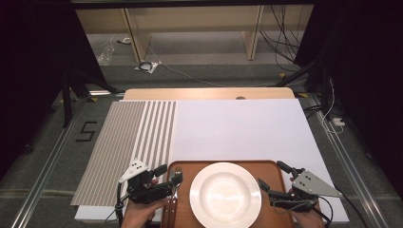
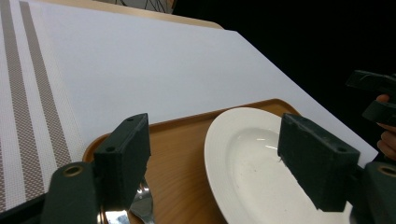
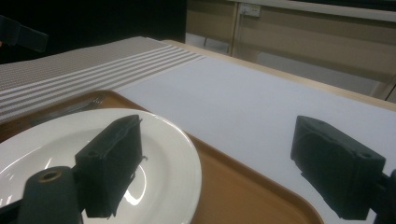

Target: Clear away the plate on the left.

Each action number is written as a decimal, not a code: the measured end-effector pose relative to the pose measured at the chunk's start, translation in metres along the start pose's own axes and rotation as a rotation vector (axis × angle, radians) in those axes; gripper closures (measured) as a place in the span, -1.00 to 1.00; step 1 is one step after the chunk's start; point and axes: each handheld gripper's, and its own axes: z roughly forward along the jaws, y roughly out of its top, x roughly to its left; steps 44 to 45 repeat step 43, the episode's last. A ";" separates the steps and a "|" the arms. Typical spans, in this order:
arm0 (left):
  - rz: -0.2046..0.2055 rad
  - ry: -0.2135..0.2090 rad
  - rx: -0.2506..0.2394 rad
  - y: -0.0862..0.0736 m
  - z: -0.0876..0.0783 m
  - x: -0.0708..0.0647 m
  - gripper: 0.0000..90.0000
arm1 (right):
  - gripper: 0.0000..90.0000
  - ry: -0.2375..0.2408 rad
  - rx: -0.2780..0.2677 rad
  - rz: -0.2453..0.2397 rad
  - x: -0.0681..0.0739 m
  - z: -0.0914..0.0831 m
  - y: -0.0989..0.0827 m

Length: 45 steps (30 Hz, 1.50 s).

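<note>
Both tongs (image 1: 164,176) (image 1: 273,183) agape beside plate (image 1: 225,194)

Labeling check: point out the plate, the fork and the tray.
plate (image 1: 225,194), high view, centre of its well.
fork (image 1: 177,176), high view, tines end.
tray (image 1: 270,169), high view, bare corner beside the plate.

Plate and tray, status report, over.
Both claws open: left claw over fork, right claw empty. Plate centred on tray. Nothing in the way.
</note>
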 end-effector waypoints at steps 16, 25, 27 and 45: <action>0.122 0.030 -0.104 0.003 -0.012 0.001 -0.50 | -0.62 -0.003 -0.002 0.001 0.000 0.000 0.000; 0.165 0.034 -0.107 0.000 -0.012 0.000 -0.51 | -0.62 -0.004 -0.004 0.002 0.000 -0.001 0.000; 0.165 0.036 -0.104 0.000 -0.011 0.001 -0.51 | -0.62 -0.004 -0.005 0.003 0.000 -0.001 0.000; 0.153 0.040 -0.109 0.000 -0.012 0.003 -0.52 | -0.62 -0.004 -0.003 0.001 0.000 -0.001 0.000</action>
